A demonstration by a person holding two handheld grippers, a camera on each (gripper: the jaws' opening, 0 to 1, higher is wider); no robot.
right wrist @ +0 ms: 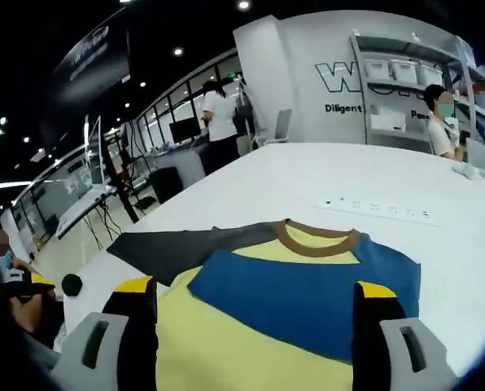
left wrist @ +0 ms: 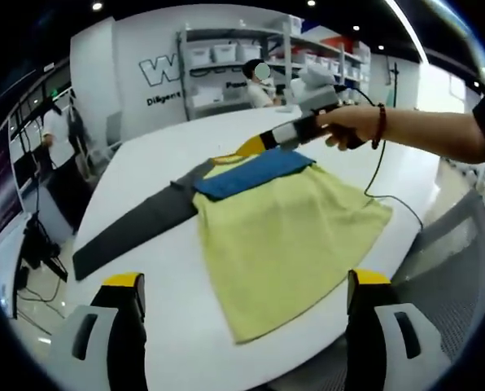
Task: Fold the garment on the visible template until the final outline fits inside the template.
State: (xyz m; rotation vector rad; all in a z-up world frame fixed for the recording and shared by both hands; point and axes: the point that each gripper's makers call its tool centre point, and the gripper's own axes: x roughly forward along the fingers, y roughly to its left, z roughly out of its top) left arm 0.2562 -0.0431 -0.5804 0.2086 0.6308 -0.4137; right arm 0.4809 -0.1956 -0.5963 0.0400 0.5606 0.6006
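A yellow T-shirt (left wrist: 287, 232) with blue sleeves and a brown collar (right wrist: 317, 237) lies flat on the white table (left wrist: 169, 277). One blue sleeve (right wrist: 308, 297) is folded across its chest. A dark grey template (left wrist: 133, 228) sticks out from under the shirt on its far-left side, and it shows again in the right gripper view as the grey template (right wrist: 185, 244). My left gripper (left wrist: 246, 281) stands open over the shirt's hem, holding nothing. A hand holds my right gripper (left wrist: 252, 147) at the collar end. In its own view the right gripper (right wrist: 255, 287) is open above the folded sleeve.
A white power strip (right wrist: 377, 209) lies on the table beyond the collar. A black cable (left wrist: 381, 175) runs from the right gripper across the table. The table edge (left wrist: 340, 326) is close to the hem. People (right wrist: 220, 118) and shelves (left wrist: 226, 69) stand behind.
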